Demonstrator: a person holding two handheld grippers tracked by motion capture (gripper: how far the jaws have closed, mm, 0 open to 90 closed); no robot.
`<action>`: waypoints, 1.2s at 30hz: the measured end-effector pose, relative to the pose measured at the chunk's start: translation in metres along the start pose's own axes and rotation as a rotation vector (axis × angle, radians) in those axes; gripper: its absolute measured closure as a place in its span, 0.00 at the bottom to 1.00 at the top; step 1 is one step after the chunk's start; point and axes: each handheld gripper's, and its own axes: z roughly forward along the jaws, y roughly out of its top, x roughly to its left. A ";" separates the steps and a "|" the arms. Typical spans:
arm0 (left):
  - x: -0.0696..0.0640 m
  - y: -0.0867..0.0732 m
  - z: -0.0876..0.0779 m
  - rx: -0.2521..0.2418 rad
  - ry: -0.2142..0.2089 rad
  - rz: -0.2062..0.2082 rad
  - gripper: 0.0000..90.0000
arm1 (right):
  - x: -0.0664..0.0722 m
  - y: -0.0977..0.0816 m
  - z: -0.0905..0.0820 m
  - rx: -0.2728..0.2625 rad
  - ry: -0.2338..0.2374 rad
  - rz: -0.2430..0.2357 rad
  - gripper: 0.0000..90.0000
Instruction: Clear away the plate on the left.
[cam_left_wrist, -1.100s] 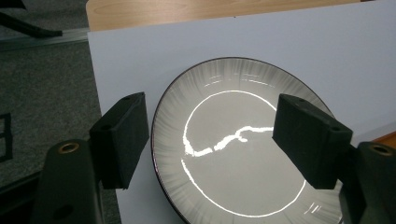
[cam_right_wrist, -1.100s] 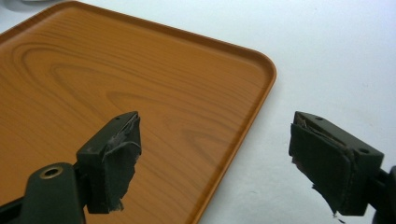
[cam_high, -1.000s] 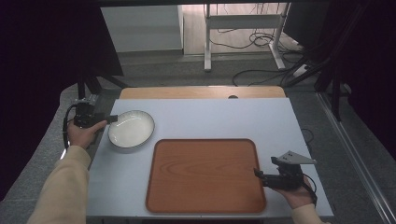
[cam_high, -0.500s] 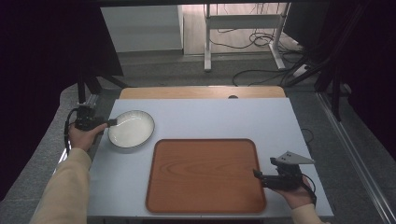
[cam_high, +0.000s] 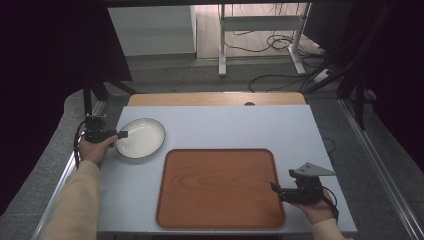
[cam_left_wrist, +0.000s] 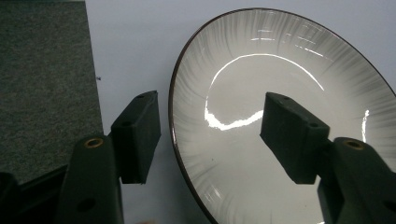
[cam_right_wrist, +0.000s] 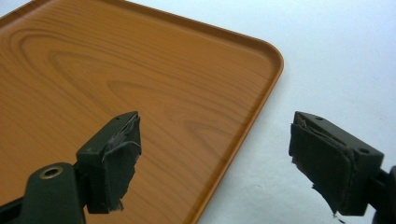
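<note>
Pale blue-grey worktop (cam_high: 225, 125), wooden strip along its far edge, grey carpet and loose cables on the floor beyond

Landmark: wood-grain tray (cam_high: 220, 187), flat on worktop, nearer the person's edge, bare inside

White bowl (cam_high: 140, 138) with dark rim, off tray's far-left corner, just clear of it, upright on worktop. Glossy ribbed inside, nothing in it (cam_left_wrist: 289, 116)

Left gripper (cam_high: 118, 134) at bowl's side away from tray, held in left hand (cam_high: 92, 149), pale sleeve (cam_high: 75, 205) behind. Jaws apart, straddling bowl rim: one jaw outside over worktop, other over bowl's inside (left gripper view (cam_left_wrist: 210, 135)). Contact with rim: cannot tell

Right gripper (cam_high: 275, 189) at tray's right edge, near its near-right corner, held in right hand (cam_high: 312, 207), grey three-cornered plate on top. Jaws wide apart, holding nothing (right gripper view (cam_right_wrist: 212, 158)): one jaw over tray's wood surface (cam_right_wrist: 116, 84), other over bare worktop, tray rim running between them. Pads on both jaws torn and ragged
</note>
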 end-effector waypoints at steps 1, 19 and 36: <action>0.000 0.000 0.000 0.000 0.000 0.000 0.44 | 0.000 0.000 0.000 0.000 0.000 0.000 0.19; 0.006 0.000 0.016 0.037 -0.017 -0.073 0.58 | -0.001 -0.001 0.002 0.012 -0.003 -0.002 0.19; 0.012 0.003 0.029 0.082 -0.068 -0.102 0.61 | -0.003 -0.002 0.003 0.021 -0.009 0.005 0.19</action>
